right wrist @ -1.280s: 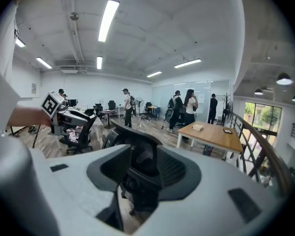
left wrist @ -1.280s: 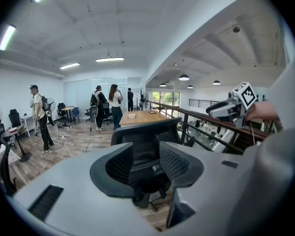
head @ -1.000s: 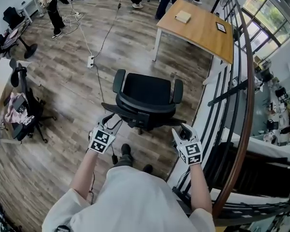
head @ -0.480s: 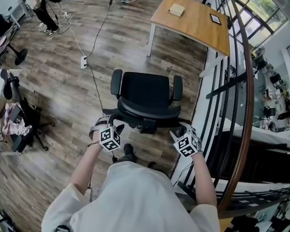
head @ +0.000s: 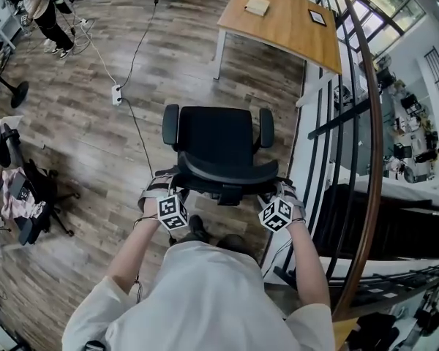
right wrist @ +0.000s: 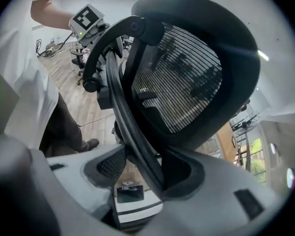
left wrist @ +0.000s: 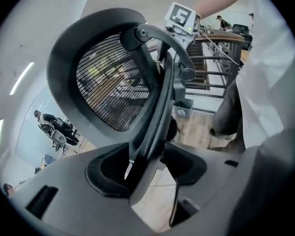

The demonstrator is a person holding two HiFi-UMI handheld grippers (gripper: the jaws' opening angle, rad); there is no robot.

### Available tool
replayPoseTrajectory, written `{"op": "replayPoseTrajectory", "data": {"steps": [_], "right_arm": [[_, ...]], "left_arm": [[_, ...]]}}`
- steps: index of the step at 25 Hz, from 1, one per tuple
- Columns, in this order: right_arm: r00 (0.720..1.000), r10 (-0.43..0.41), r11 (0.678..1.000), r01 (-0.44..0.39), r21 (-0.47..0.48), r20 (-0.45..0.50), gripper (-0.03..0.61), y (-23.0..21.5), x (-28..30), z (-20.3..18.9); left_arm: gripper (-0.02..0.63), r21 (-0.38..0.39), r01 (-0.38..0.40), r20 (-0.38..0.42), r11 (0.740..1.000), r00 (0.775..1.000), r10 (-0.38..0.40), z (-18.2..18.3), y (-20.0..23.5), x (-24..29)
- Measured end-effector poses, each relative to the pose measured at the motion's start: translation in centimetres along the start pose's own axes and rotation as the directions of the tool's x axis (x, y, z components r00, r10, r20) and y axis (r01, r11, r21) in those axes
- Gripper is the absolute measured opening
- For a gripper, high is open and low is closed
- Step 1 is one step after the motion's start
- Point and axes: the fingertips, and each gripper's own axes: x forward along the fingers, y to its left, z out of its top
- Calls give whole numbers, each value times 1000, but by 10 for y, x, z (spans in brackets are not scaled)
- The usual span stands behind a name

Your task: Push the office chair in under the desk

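1. Here, the chair [head: 219, 141] is seen on the wood floor [head: 80, 145], well apart from the worktop [head: 285, 31], its seat turned toward it.
2. The left hand-held gripper [left wrist: 147, 171] is spread, its jaws having just been opened; the rim of the backrest [left wrist: 113, 82] is straddled, not pinched.
3. The right hand-held gripper [right wrist: 145, 173] is likewise spread across that rim, its jaws just opened.

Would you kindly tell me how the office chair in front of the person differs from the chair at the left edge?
The office chair has a bare seat; the left chair carries pinkish cloth. The person stands right behind the office chair; nobody is beside the left chair. Both are black and stand on the wooden floor.
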Motion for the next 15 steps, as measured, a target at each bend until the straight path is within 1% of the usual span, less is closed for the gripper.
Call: {"op": "replayPoseTrajectory", "data": {"steps": [3, 8, 15], "right_arm": [[1000, -13, 1000, 13, -1, -16, 209, -1, 2, -2], [1000, -12, 1000, 13, 22, -21, 209, -1, 6, -3], [999, -24, 999, 25, 30, -21, 209, -19, 4, -2]], "left_arm": [[216, 14, 5, 14, 1000, 1000, -5, 1, 1, 2], [218, 16, 30, 11, 999, 999, -30, 2, 3, 6], [222, 21, 26, 15, 999, 1000, -26, 11, 21, 12]]}}
